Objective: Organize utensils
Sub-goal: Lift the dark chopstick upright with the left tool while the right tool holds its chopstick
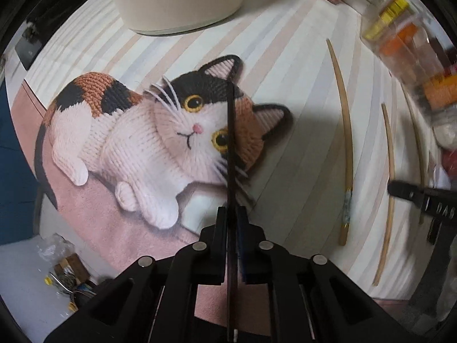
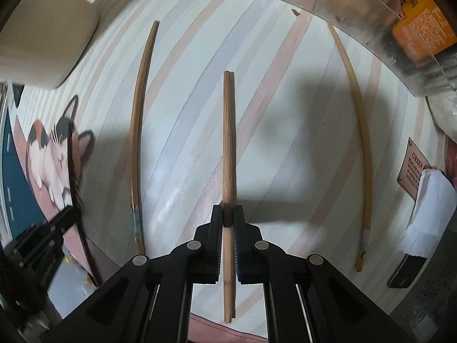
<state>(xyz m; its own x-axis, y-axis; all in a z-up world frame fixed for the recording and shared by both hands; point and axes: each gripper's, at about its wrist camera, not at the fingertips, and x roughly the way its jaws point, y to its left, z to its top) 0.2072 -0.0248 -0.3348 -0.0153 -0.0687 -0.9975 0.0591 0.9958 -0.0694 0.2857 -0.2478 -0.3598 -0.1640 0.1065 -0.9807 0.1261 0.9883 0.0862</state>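
Note:
My left gripper (image 1: 231, 214) is shut on a dark brown chopstick (image 1: 230, 143) that points forward over the cat picture on the striped mat (image 1: 285, 57). My right gripper (image 2: 227, 214) is shut on a light wooden chopstick (image 2: 227, 143), held just above the mat. Two more bamboo chopsticks lie flat on the mat, one to its left (image 2: 137, 131) and one to its right (image 2: 362, 148). In the left wrist view, two bamboo chopsticks (image 1: 347, 148) (image 1: 388, 188) show at the right, with the right gripper's finger (image 1: 405, 191) beside them.
A beige round container (image 1: 177, 0) stands at the back left of the mat. A clear plastic box (image 2: 357, 8) with packets stands at the back right. A white roll (image 2: 428, 211) and a brown card (image 2: 411, 168) lie at the right edge. Small clutter (image 1: 65, 274) lies off the mat's front left.

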